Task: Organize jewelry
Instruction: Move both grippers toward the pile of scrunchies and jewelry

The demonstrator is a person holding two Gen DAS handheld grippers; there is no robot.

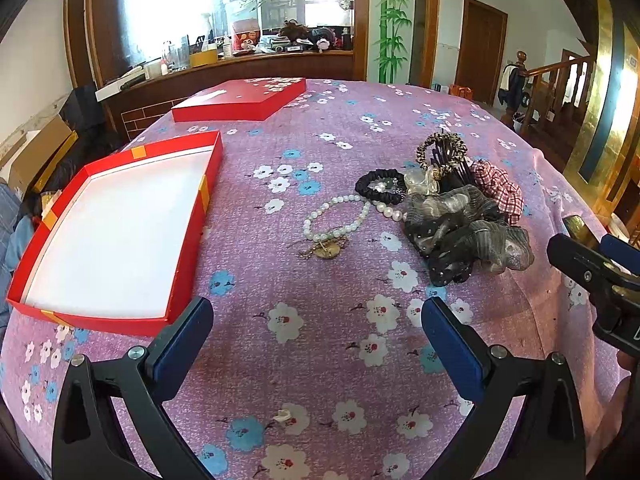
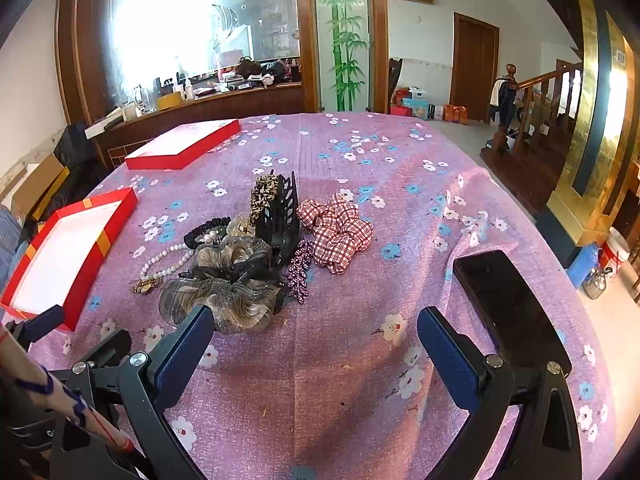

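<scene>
Fingers of the left gripper (image 1: pixel 318 344) and right gripper (image 2: pixel 316 354) are held spread and empty over the flowered counter (image 2: pixel 360 360). A phone (image 2: pixel 508 300) is seen beside the right one. Beyond, the jewelry pile (image 2: pixel 240 256) is heaped, the open red box (image 1: pixel 108 240) left of it, its lid (image 1: pixel 240 100) farthest.

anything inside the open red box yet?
No. The open red box shows only its bare white floor in both wrist views. The pearl bracelet and scrunchies lie on the tablecloth beside it. Its near inside wall is hidden from view.
</scene>
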